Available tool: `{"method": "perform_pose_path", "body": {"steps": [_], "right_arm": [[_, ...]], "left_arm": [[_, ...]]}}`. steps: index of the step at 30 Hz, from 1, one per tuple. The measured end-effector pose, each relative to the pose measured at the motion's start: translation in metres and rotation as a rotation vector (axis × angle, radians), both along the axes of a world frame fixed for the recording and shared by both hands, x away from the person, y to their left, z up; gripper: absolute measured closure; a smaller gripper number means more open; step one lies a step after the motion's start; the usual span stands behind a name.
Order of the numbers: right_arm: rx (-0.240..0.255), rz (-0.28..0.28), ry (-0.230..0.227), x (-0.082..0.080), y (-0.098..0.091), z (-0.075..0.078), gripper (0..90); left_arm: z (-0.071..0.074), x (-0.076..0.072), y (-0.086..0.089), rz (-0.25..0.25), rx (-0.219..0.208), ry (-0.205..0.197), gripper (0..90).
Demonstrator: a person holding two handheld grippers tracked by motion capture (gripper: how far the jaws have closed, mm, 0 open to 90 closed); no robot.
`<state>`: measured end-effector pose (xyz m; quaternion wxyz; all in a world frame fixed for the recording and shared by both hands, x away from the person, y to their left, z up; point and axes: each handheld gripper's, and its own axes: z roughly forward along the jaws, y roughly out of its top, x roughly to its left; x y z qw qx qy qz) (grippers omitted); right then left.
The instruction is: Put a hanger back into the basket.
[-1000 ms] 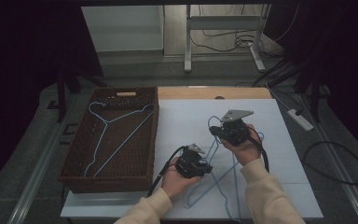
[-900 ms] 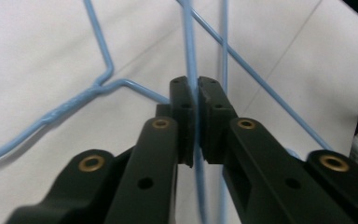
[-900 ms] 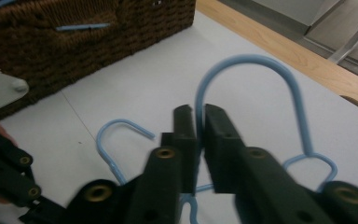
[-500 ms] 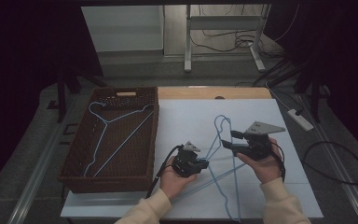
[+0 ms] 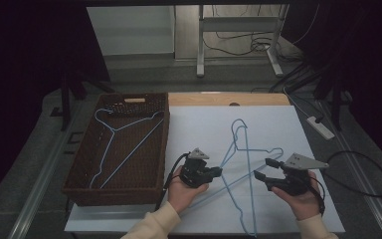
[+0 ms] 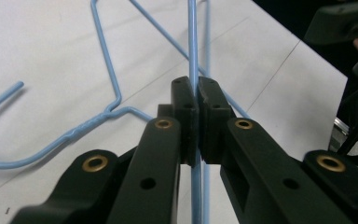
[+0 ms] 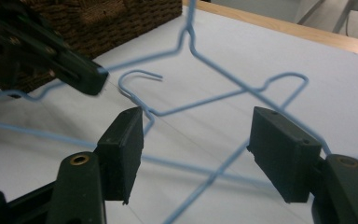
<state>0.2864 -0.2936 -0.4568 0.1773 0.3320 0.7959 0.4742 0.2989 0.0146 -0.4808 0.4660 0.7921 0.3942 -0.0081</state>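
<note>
High view shows two blue wire hangers (image 5: pixel 238 164) lying crossed on the white table (image 5: pixel 199 124), just right of the wicker basket (image 5: pixel 124 184), which already holds one hanger (image 5: pixel 114 144); the left gripper (image 5: pixel 218 172), nearer the basket, is clamped tight on one hanger's wire; the right gripper (image 5: pixel 261 168), farther from the basket, has just been opening, its jaws wide with nothing pinched. Judging by this, the tangled pair is being separated; next, lifting the gripped hanger free and over into the basket.
</note>
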Motion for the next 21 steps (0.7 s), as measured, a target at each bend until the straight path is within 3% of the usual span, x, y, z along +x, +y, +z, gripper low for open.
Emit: {"method": "perform_pose_path", "body": {"steps": [10,21], "right_arm": [[0.021,-0.038,-0.01,-0.004,-0.022,-0.003,36.0],[0.022,-0.054,0.018,-0.002,-0.027,-0.013,36.0]], "left_arm": [[0.02,-0.007,0.009,0.01,-0.064,-0.039,86.7],[0.052,-0.012,0.031,0.015,-0.114,-0.095,86.7]]}}
